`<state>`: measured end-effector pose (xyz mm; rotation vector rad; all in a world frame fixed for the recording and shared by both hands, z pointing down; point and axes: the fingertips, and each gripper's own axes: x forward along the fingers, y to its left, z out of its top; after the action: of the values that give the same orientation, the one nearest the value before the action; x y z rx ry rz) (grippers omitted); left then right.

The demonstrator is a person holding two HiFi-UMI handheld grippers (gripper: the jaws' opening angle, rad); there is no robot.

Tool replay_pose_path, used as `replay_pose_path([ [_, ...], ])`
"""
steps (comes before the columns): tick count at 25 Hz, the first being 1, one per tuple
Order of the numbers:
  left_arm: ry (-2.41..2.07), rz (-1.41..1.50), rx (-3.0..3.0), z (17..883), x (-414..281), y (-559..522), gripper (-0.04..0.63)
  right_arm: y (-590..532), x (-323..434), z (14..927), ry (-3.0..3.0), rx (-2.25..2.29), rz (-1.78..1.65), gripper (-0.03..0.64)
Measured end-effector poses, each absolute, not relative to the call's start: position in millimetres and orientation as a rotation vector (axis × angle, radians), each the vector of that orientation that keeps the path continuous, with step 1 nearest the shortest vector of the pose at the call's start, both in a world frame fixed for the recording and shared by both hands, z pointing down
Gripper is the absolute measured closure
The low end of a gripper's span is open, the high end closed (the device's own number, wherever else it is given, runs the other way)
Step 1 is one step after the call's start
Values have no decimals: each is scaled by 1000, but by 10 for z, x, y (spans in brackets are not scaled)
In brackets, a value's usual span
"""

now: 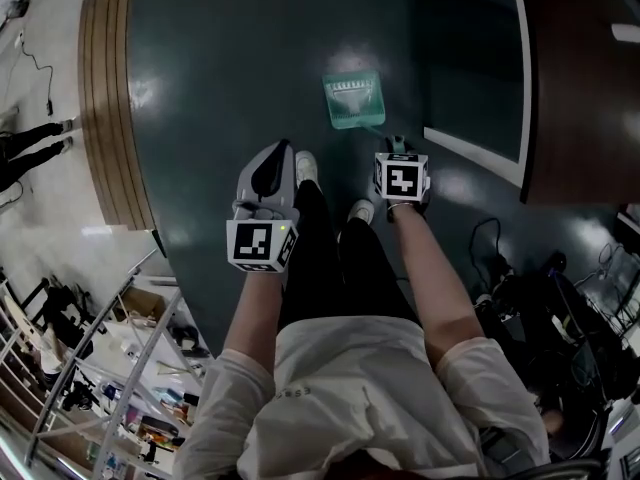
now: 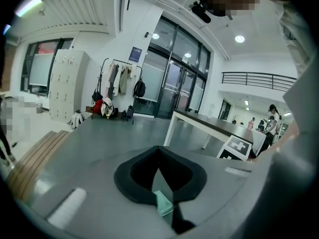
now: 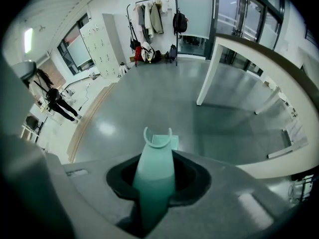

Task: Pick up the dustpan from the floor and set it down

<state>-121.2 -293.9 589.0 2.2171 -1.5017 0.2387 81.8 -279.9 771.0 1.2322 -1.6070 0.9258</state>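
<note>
Here the right tongs point(image 1: 398, 148) are clamped narrowly on the handle of the teal dustpan point(image 1: 353, 101), whose pan sits out ahead of the person's shoes point(image 1: 306, 166) over the dark floor point(image 1: 220, 88); whether it touches the floor cannot be told. The left tongs point(image 1: 280, 153) are pressed together with nothing between them, beside the left shoe.

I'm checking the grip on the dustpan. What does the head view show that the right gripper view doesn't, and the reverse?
Head view only: the whole scoop of the dustpan, the left claw, both marker cubes, the person's legs. Right gripper view only: the right claw shut on the handle, a coat rack, lockers. Both: the green dustpan and the dark floor.
</note>
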Motion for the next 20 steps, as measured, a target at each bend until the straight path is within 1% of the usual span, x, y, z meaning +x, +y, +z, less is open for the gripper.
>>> replay_pose_path([
  [6,-1488,229,2193,5947,-1170,-2922,591,-2770,731,7743,-1635,1227,965,530],
  [7,-1484,232,2197,5940,-1158,-2920,591,-2763,713,7748,-1640,1218,980,509],
  [9,-1488,236,2199,5919,-1147,-2914,591,-2761,697,7738,-1649,1217,996,397],
  [11,-1490,243,2197,5894,-1137,-2876,591,-2745,709,7674,-1661,1238,975,338],
  [14,-1483,241,2199,5826,-1124,-2805,591,-2713,688,7442,-1707,1264,928,324],
  [18,-1482,232,2210,5737,-1092,-2817,592,-2801,622,7040,-1826,1305,898,322],
  [20,-1493,245,2232,5670,-1018,-2833,591,-2881,610,6769,-1942,1314,809,325],
])
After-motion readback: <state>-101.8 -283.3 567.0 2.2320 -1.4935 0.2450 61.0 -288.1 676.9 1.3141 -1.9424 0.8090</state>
